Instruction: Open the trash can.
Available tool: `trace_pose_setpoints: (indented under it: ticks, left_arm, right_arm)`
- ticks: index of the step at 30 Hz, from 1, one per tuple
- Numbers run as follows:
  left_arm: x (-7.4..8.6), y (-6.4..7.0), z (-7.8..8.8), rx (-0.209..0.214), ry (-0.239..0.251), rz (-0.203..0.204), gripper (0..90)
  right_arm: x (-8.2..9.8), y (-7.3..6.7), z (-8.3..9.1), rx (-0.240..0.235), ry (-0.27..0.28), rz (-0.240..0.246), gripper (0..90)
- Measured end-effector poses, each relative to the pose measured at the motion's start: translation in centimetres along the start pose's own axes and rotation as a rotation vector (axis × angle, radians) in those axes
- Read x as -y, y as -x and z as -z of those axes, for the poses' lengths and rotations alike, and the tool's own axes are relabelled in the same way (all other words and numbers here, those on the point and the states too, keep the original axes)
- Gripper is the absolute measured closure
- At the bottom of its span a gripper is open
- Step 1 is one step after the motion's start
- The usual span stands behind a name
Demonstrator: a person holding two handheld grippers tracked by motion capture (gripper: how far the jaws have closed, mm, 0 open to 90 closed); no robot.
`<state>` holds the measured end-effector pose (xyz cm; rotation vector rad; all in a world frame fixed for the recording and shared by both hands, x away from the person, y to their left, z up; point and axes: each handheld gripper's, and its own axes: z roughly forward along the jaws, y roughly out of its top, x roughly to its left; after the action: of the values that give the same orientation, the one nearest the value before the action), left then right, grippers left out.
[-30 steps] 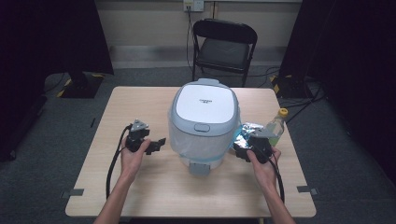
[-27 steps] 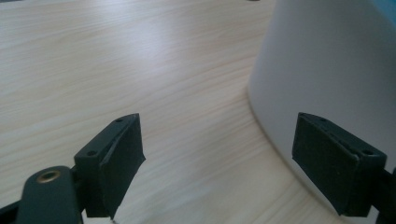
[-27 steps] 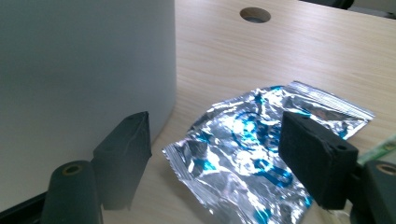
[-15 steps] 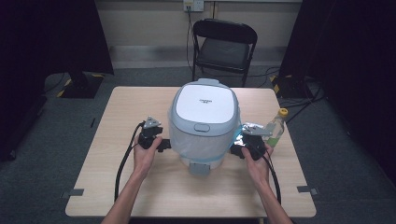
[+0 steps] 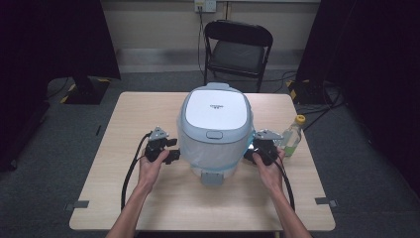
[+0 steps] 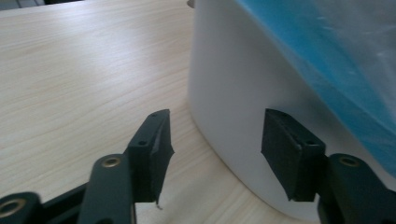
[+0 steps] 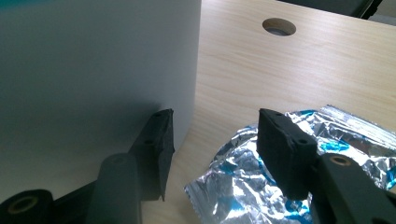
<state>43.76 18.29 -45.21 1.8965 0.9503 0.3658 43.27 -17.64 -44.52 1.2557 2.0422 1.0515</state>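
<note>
Two grippers flank a white rice cooker (image 5: 215, 126) at the table's (image 5: 124, 124) middle, left gripper (image 5: 173, 150) against its left wall, right gripper (image 5: 250, 151) at its right wall, both jaws part-open, just closing, gripping nothing, foil bag (image 7: 299, 177) beneath the right.

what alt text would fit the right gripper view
Two black gripper jaws stand apart with nothing between them: the right gripper sits beside the smooth white wall of a rice cooker, above a crinkled silver-and-blue foil packet on a pale wooden table.
</note>
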Motion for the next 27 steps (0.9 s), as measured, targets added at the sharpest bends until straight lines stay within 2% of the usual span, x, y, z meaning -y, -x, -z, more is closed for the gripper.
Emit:
trace_pose_setpoints:
  ticks: [2,3,5,8,9,10,12,13,16,19,21,23,24,27]
  left_arm:
    - [-0.1,-0.1,0.2,-0.025,-0.008,-0.022,38.1]
    - [-0.1,-0.2,0.1,-0.025,-0.009,-0.017,33.4]
    - [-0.3,-0.6,-0.1,-0.040,-0.024,0.017,25.2]
    - [-0.8,-0.8,-0.8,-0.084,-0.040,0.001,26.2]
    - [-1.0,-1.0,-1.0,-0.095,-0.025,0.015,26.1]
    - [-1.2,-1.3,-1.2,-0.087,-0.028,0.021,26.1]
    - [-1.6,-1.7,-1.7,-0.098,-0.027,0.020,25.4]
    - [-1.8,-1.7,-1.8,-0.118,-0.009,0.017,26.2]
    - [-2.3,-2.0,-2.0,-0.118,0.009,0.017,28.5]
    - [-2.1,-2.4,-2.2,-0.075,0.015,0.059,32.6]
    - [-1.9,-2.2,-2.1,-0.075,0.034,0.046,36.0]
    - [-1.6,-1.8,-2.1,-0.061,0.037,0.037,46.8]
    - [-1.4,-1.7,-2.0,-0.049,0.031,0.047,48.6]
    - [-1.3,-1.7,-1.7,-0.036,0.026,0.037,52.5]
  right_arm:
    - [-0.2,0.0,-0.3,0.001,0.004,0.003,45.8]
    - [-0.2,0.1,-0.6,-0.003,0.010,-0.005,46.0]
    - [-0.2,0.2,-0.7,-0.016,0.010,-0.020,42.6]
    - [-0.3,0.8,-0.9,-0.020,0.007,-0.029,33.8]
    - [-0.4,1.0,-1.0,-0.025,0.005,-0.048,33.0]
    - [-0.6,1.2,-1.1,-0.032,0.012,-0.063,33.5]
    - [-1.1,1.2,-1.3,-0.017,0.023,-0.052,35.2]
    - [-1.3,1.2,-1.4,-0.012,0.027,-0.053,37.4]
    - [-2.0,1.3,-1.8,-0.012,0.028,-0.033,41.7]
    - [-2.1,1.6,-2.0,-0.057,0.025,-0.045,47.5]
    - [-2.0,1.5,-2.0,-0.092,0.030,-0.055,57.6]
    - [-2.0,1.3,-2.0,-0.098,0.031,-0.063,63.3]
    - [-2.0,1.3,-2.0,-0.106,0.031,-0.069,67.0]
    - [-1.9,1.1,-1.9,-0.128,0.035,-0.090,69.9]
